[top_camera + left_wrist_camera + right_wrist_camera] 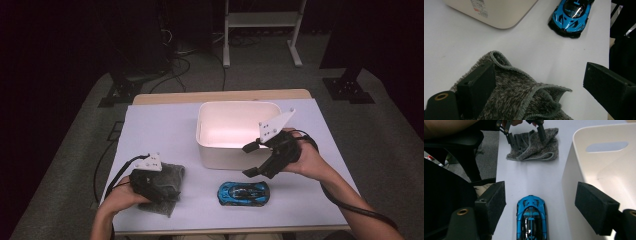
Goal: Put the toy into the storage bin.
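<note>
The right gripper [248, 160] hovers at the front right corner of the white rectangular plastic bin [220, 158], pointing left and down, its jaws spread wide with nothing between them. The bin's interior looks bare. The glossy blue toy sports car [243, 193] lies on the white surface [155, 130] just in front of the bin, its long axis parallel to the front edge. The left gripper [162, 192] rests open over the crumpled grey fuzzy cloth [172, 175] at front left.
</note>
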`<state>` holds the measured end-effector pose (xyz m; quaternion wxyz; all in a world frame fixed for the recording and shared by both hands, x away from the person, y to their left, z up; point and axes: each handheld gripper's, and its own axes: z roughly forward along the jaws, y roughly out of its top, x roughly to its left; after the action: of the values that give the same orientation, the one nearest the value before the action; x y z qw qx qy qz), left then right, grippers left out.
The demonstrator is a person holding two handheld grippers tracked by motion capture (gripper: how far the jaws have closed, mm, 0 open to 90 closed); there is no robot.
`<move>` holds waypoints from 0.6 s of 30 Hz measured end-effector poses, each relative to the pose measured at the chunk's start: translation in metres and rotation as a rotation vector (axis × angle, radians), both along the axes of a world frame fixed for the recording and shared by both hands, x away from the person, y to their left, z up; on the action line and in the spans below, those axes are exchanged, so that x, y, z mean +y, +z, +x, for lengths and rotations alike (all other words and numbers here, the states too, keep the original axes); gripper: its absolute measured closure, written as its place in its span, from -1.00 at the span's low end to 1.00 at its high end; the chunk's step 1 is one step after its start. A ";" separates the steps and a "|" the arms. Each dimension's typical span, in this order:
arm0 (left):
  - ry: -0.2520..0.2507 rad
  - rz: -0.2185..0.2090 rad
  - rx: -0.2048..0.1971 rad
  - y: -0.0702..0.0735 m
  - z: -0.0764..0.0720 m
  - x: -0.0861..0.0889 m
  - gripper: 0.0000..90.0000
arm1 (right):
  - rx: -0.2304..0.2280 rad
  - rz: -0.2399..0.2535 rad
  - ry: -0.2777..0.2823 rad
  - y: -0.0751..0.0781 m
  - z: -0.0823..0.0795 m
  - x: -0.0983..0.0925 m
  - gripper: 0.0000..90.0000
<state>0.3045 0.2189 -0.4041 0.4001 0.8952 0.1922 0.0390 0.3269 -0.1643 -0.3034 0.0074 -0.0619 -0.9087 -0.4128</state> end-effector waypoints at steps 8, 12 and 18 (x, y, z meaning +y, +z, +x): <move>0.008 0.000 -0.008 0.002 -0.001 0.002 -0.78 | 0.008 -0.033 0.021 -0.024 -0.010 0.006 -0.53; 0.018 -0.003 -0.011 0.003 -0.001 0.003 -0.78 | -0.005 -0.070 0.028 -0.038 -0.014 0.010 -0.56; 0.014 -0.002 -0.010 0.003 -0.002 0.002 -0.78 | 0.006 -0.115 0.028 -0.065 -0.017 0.015 -0.60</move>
<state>0.3028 0.2207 -0.4007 0.4014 0.8934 0.1966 0.0459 0.3096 -0.1494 -0.3682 0.0124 -0.0509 -0.9317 -0.3595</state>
